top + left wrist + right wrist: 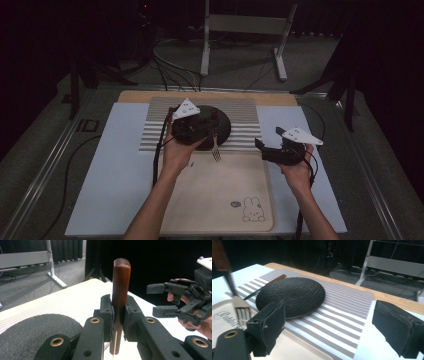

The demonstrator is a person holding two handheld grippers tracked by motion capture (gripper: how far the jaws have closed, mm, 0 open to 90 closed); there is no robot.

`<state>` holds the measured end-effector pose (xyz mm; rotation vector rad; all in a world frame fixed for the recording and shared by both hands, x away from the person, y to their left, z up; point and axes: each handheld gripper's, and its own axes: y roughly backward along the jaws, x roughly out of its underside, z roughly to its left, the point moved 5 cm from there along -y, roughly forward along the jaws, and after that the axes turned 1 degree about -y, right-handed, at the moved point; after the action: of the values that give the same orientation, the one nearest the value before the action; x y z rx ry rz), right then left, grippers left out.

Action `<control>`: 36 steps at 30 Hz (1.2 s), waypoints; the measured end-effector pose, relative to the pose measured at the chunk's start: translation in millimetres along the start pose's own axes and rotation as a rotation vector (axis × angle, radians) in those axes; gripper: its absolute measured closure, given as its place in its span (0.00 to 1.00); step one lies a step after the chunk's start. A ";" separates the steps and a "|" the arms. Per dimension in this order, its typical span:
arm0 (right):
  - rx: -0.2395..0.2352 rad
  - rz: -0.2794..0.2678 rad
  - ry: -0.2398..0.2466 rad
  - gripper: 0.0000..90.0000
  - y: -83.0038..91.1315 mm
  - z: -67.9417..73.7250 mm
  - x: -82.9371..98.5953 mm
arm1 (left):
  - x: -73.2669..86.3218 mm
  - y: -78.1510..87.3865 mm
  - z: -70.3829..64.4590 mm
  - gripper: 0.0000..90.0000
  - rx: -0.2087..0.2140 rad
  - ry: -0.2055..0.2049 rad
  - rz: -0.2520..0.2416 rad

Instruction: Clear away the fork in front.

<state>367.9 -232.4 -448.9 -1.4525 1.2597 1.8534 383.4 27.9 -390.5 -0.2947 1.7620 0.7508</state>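
My left gripper [212,127] is shut on the brown wooden handle of a fork [121,282], which stands upright between its jaws. The fork's tines [216,155] hang down at the near edge of a round black plate [220,125], over the border of the striped mat. In the right gripper view the fork [239,312] is at the left, beside the plate [292,296]. My right gripper [267,140] is held above the table to the right of the plate, jaws wide open and holding nothing [329,325]. It is also seen from the left gripper view [162,300].
The plate lies on a grey striped mat [245,112]. A beige mat with a rabbit drawing [220,195] lies nearer the person, on a white table cover [115,165]. A second wood-handled utensil [265,286] lies behind the plate. A metal stand [245,25] is beyond the table.
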 end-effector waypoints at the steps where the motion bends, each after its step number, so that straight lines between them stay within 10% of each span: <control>1: 0.007 0.001 0.000 0.13 1.4 -1.0 1.3 | 1.0 3.3 1.7 0.89 -0.004 0.004 -0.002; 15: 0.064 0.018 0.007 0.13 14.9 -8.5 14.8 | 16.3 50.0 24.8 0.89 -0.055 0.065 -0.026; 36: 0.087 0.031 -0.002 0.13 23.4 -10.8 20.9 | 72.7 108.4 41.0 0.89 -0.013 0.195 0.055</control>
<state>347.6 -256.3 -459.8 -1.3926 1.3516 1.7963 331.6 148.8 -427.9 -0.3393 1.9562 0.7947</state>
